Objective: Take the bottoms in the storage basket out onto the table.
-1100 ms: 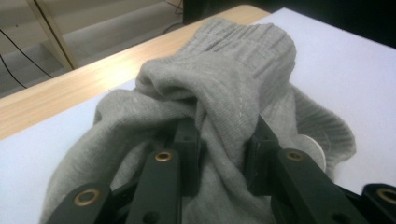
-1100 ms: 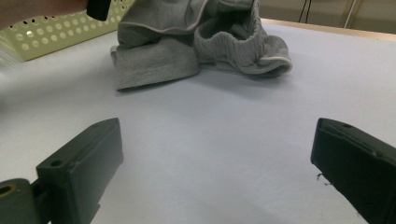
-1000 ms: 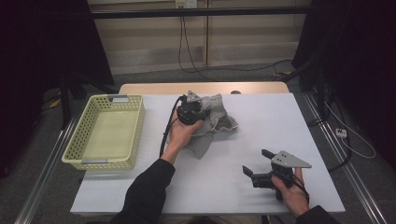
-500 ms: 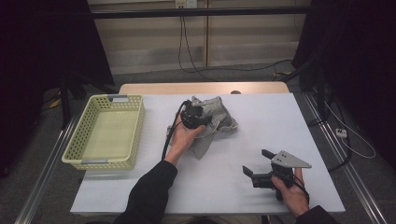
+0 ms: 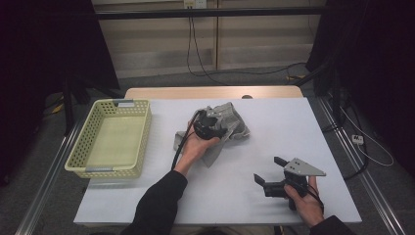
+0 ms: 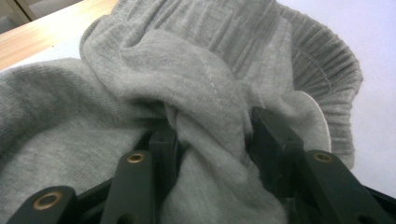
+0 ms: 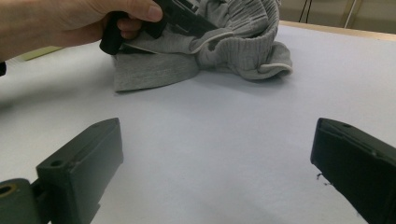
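A crumpled grey garment (image 5: 236, 121) with a ribbed cuff lies on the white table, just past its middle. My left gripper (image 5: 211, 125) is pushed down into the cloth. In the left gripper view a thick fold of the garment (image 6: 210, 70) stands between the jaws of that gripper (image 6: 210, 133). The jaws have just been opening, and the fold sits loosely in the gap. My right gripper (image 5: 268, 170) rests low at the table's near right, open, with bare table between its jaws. The right gripper view has its jaws (image 7: 215, 140) wide apart, with the garment (image 7: 243, 51) and the left hand beyond them.
A pale yellow mesh basket (image 5: 88, 152) stands at the table's left with nothing in it. The white table top (image 5: 293, 127) has bare room to the right of the garment and in front of it. Cables run along the floor behind the table.
The left hand has sunk with its gripper into the garment and shifted slightly right. The cloth has settled lower on the table. The right hand and its gripper have kept still.
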Demonstrator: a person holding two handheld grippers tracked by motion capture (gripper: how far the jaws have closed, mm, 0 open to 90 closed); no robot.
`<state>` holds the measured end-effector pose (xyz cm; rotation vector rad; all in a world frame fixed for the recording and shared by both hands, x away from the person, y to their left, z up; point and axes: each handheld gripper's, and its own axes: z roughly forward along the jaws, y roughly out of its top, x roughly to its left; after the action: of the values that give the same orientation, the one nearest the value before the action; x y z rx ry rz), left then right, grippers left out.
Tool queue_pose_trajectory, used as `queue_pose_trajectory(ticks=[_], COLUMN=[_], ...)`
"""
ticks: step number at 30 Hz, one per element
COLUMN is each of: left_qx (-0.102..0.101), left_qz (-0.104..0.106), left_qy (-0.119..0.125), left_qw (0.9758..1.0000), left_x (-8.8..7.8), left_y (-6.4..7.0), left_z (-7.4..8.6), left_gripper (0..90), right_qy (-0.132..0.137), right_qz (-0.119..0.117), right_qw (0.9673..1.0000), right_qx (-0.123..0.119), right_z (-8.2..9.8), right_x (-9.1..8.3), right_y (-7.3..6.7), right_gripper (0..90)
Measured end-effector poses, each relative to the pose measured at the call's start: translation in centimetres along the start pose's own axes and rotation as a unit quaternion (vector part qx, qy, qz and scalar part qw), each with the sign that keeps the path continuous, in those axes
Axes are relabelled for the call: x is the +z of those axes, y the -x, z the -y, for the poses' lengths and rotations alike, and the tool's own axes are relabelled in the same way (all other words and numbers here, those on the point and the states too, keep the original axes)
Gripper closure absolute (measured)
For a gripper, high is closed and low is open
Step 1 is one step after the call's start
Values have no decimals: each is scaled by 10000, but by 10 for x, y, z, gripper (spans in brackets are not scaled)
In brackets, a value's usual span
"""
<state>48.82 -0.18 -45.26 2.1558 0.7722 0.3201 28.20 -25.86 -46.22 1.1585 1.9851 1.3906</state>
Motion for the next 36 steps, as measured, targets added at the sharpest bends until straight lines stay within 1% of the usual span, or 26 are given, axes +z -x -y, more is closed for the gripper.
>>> queue_pose_trajectory(ticks=[1,4,6,9,10,12,13,14,15,16,18,20,21,23,24,26,29,31,32,33,34,36], left_qx=[-22,-126,-237,-213,-142,-290,-341,-413,-453,-447,-379,-435,-477,-435,-399,-440,-381,-282,-247,-253,-302,-322], left_qz=[11,134,139,169,142,188,145,168,176,167,134,130,152,165,204,266,231,186,229,254,232,155], left_qy=[22,82,148,151,160,207,181,223,215,214,254,279,290,335,353,430,402,417,435,494,526,589], left_qw=[10000,9998,9995,9995,9997,9992,9991,9988,9986,9986,9989,9986,9983,9984,9984,9978,9982,9986,9985,9981,9979,9976], left_x=[0,0,-1,-1,-2,-4,-5,-5,-7,-7,-9,-10,-10,-12,-13,-16,-19,-21,-23,-25,-27,-30], left_y=[-1,-5,-7,-7,-6,-6,-6,-6,-7,-7,-7,-8,-8,-7,-7,-7,-6,-5,-5,-5,-6,-7], left_z=[1,2,2,1,0,0,-1,0,0,0,-1,-1,-1,-2,-2,-1,-1,-2,-2,-2,-2,-3], left_gripper=[535,505,481,403,374,276,234,186,165,156,125,93,82,80,77,54,52,56,53,52,47,55], right_qy=[0,1,3,14,7,4,12,12,9,10,9,3,7,8,10,40,53,60,59,57,57,53], right_qz=[-3,-2,-1,-2,0,4,-4,-4,-1,0,-7,-3,-3,1,-1,-3,-50,-36,-36,-32,-33,-32], right_qw=[10000,10000,10000,10000,10000,10000,10000,10000,10000,10000,10000,10000,10000,10000,10000,10000,10000,10000,10000,10000,10000,10000], right_qx=[-1,-11,-15,8,0,0,8,2,1,-1,-19,-25,-13,-3,-1,-9,-36,-26,-22,-22,-21,-25], right_z=[0,0,0,0,0,0,0,0,0,0,0,0,0,0,0,0,0,-1,-1,-1,-1,-1], right_x=[0,0,0,0,0,0,0,0,0,0,0,0,0,0,0,-1,-1,-1,-1,0,0,0], right_y=[0,0,0,0,1,1,0,0,0,0,0,0,1,1,1,0,0,0,0,1,1,1], right_gripper=[23,23,23,23,23,25,23,23,23,23,23,23,23,24,26,26,23,24,24,24,25,24])
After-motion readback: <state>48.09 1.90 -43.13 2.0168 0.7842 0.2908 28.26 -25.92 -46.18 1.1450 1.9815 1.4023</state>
